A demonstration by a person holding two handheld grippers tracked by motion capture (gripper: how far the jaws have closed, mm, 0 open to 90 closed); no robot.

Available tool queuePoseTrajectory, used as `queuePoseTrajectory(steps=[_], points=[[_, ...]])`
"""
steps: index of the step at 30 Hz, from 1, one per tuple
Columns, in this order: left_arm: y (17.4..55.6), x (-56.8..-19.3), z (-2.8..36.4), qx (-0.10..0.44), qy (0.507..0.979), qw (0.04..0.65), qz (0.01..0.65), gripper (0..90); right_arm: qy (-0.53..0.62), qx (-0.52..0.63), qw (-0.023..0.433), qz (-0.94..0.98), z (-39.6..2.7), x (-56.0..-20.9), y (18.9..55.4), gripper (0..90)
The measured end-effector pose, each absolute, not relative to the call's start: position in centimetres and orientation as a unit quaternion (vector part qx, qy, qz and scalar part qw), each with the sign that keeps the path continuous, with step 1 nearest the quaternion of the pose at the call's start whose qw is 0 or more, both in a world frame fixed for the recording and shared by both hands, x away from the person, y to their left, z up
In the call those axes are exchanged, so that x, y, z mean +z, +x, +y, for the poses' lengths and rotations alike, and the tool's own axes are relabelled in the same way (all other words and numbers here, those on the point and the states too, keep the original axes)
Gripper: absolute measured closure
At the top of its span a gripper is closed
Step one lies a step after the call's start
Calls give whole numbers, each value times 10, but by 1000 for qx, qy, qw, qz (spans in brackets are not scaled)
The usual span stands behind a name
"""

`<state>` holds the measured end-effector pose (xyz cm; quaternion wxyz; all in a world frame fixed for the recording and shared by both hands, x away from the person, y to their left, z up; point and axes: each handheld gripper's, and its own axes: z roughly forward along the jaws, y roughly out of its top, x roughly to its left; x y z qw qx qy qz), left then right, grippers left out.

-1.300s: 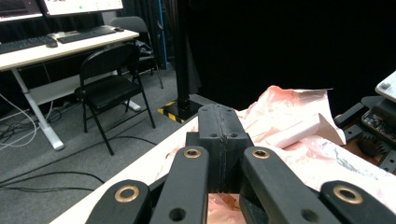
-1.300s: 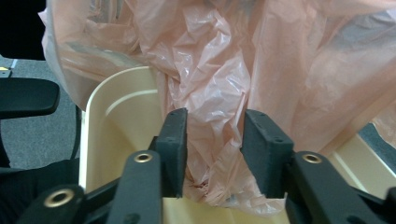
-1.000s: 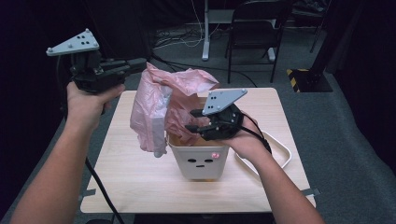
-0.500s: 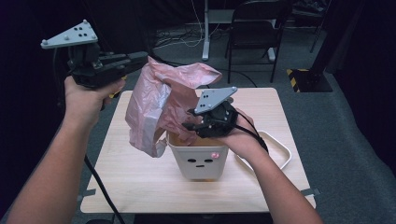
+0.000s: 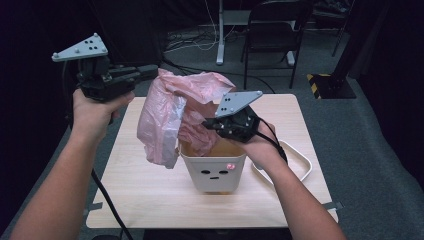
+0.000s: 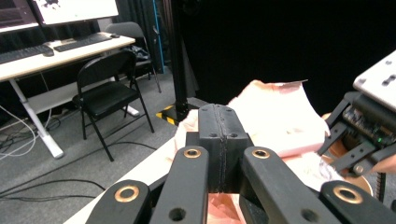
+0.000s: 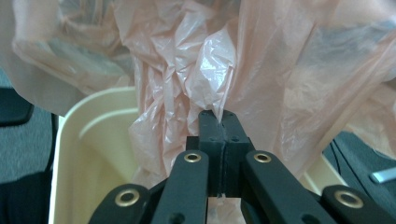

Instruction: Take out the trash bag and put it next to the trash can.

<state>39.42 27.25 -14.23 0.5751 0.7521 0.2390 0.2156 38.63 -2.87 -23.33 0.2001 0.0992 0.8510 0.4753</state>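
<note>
Cream plastic bin (image 5: 214,172) with a small face stands near the middle of the wooden bench (image 5: 150,200). Just above its rim the right gripper (image 5: 216,125) has just clamped its jaws tight on a fold of the pink plastic bag (image 5: 167,117). Farther left and higher, the left gripper (image 5: 150,70) pinches the bag's top edge, jaws fully together.
</note>
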Motion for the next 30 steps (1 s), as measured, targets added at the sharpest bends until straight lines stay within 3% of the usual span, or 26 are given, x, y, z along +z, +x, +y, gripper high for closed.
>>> queuePoseTrajectory(steps=[11,30], points=[[397,-155,267,206,758,572,236,900,98,527,198,821,-36,-221,383,899],[383,-129,280,227,735,596,232,900,86,540,213,810,-28,-194,375,900]])
